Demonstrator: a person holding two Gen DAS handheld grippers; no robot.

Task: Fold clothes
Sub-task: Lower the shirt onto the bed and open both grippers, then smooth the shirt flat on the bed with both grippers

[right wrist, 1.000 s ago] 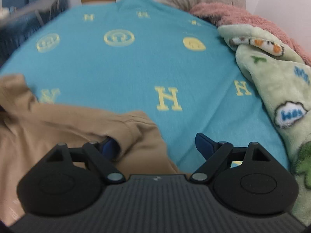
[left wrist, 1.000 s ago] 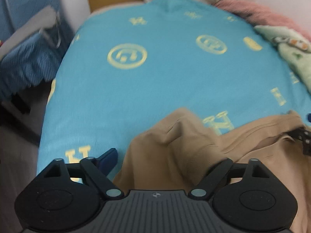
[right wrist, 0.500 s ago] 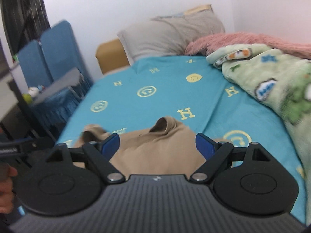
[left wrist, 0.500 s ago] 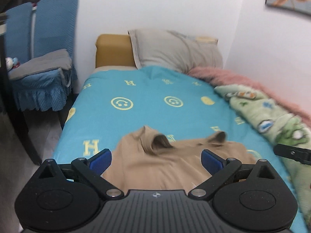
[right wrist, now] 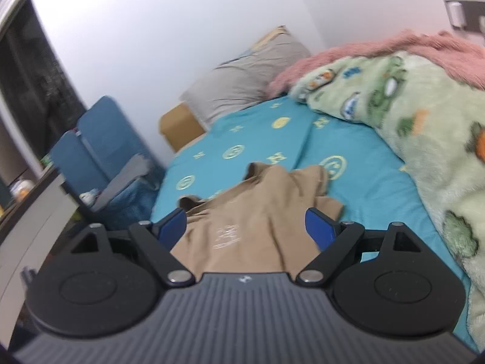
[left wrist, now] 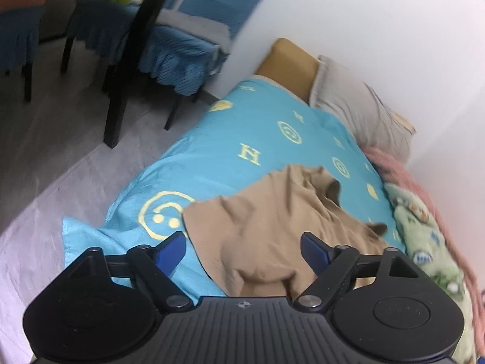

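A tan shirt (left wrist: pixel 272 221) lies crumpled on the turquoise bedsheet (left wrist: pixel 230 139), collar toward the pillow. In the right wrist view the shirt (right wrist: pixel 251 212) shows a small pale print near its middle. My left gripper (left wrist: pixel 242 250) is open and empty, held above the near edge of the shirt. My right gripper (right wrist: pixel 245 227) is open and empty, held above the shirt's near part. Neither gripper touches the cloth.
A grey pillow (left wrist: pixel 357 106) and a tan headboard (left wrist: pixel 288 63) are at the bed's head. A green patterned blanket (right wrist: pixel 424 127) and a pink blanket (right wrist: pixel 394 48) lie along the right side. Blue-covered chairs (left wrist: pixel 182 45) stand on the floor to the left.
Both grippers let go of the shirt and pulled back and up from the bed. Both views have tilted, and the shirt now lies loose on the sheet.
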